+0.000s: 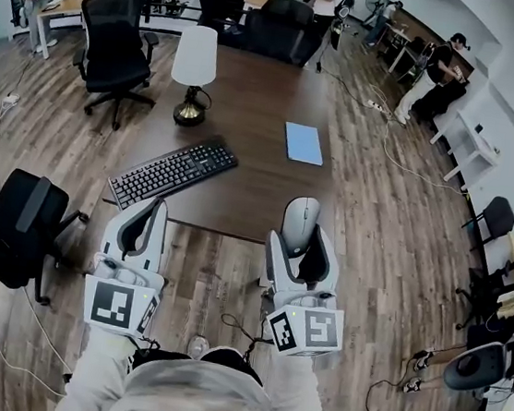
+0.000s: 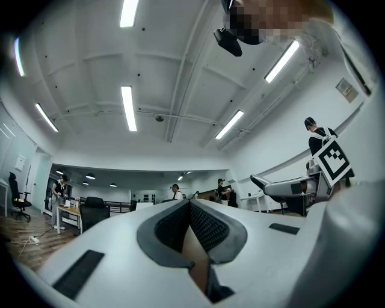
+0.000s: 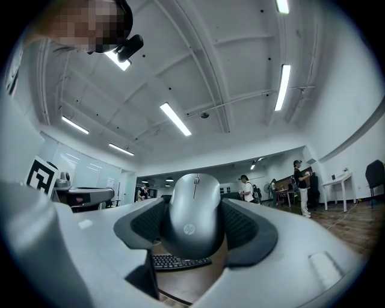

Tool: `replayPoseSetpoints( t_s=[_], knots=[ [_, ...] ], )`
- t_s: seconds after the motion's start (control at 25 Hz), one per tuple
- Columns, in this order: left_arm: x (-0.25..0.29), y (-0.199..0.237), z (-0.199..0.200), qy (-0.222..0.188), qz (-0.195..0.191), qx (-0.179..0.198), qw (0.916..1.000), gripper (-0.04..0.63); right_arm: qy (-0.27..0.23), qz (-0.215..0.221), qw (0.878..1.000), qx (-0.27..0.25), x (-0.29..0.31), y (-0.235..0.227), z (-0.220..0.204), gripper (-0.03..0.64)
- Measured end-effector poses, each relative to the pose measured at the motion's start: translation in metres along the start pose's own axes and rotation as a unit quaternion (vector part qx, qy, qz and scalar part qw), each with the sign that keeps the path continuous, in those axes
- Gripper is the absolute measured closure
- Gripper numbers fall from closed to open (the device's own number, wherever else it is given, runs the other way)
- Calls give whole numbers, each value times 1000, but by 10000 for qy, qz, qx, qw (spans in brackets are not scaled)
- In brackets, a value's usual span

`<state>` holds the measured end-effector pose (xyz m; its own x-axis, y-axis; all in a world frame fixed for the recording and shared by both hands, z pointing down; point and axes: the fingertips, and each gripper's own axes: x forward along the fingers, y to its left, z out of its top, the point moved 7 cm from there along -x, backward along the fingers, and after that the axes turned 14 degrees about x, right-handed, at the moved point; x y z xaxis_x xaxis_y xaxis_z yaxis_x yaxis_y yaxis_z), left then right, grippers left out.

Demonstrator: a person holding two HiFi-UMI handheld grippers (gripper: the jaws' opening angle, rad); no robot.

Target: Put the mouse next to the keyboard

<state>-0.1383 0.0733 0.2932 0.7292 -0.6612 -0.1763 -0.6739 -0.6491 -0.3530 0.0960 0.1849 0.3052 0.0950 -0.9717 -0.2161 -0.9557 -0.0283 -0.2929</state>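
Note:
A grey mouse (image 1: 299, 224) is clamped between the jaws of my right gripper (image 1: 299, 245), held over the near edge of the brown table (image 1: 260, 107). In the right gripper view the mouse (image 3: 194, 213) fills the gap between the pads, its nose pointing up and away. The black keyboard (image 1: 173, 173) lies slanted on the table's front left; a strip of the keyboard (image 3: 179, 261) shows below the mouse. My left gripper (image 1: 148, 224) hovers just off the table's front edge, near the keyboard's left end, jaws pressed together with nothing in them (image 2: 191, 225).
A white-shaded lamp (image 1: 194, 73) stands at the table's back left and a blue notebook (image 1: 304, 143) lies right of centre. Black office chairs (image 1: 116, 48) ring the table; another chair (image 1: 15, 221) stands to my near left. Cables trail on the wooden floor.

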Motion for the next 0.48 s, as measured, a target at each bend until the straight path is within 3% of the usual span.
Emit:
replayPoseSetpoints(
  t_s=[0.48],
  knots=[
    [31, -4, -16, 124, 58, 48, 9999, 591, 107, 82, 9998, 153, 31, -30, -14, 307]
  ],
)
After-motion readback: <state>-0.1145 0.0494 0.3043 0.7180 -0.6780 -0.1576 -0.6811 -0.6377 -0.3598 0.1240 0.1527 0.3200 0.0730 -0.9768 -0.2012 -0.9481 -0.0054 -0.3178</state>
